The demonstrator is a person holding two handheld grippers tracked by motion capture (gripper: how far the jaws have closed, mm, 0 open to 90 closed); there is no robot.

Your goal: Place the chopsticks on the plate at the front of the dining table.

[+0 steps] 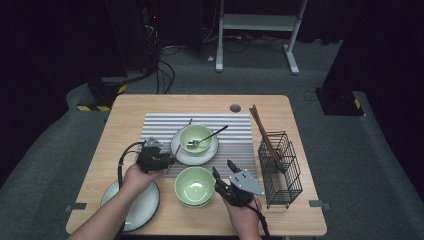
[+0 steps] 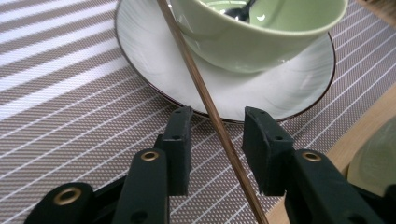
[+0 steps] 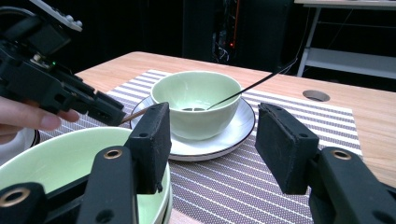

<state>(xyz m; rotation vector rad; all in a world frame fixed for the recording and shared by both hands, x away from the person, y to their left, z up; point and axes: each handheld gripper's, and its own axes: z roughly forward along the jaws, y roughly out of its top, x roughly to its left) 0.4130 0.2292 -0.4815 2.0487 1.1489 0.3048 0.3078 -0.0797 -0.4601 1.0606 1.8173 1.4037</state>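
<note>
Black jaws of the left gripper (image 2: 217, 135) are seen parted, with a thin brown wooden chopstick (image 2: 205, 100) running between the pads, apparently not pressed by either; no grip is judged to be made. Chopstick's long axis is laid along the gripper's own line, rising from between the jaws over the rim of the white round saucer (image 2: 140, 70) toward the pale green ceramic bowl (image 2: 252, 42) with the metal spoon (image 1: 207, 137). Saucer is set on the grey striped placemat (image 1: 235, 130). Right gripper (image 3: 210, 140) is held open and empty, near a second green bowl (image 1: 194, 186). Left hand is nearer the chopstick, so closing there is judged the next move.
</note>
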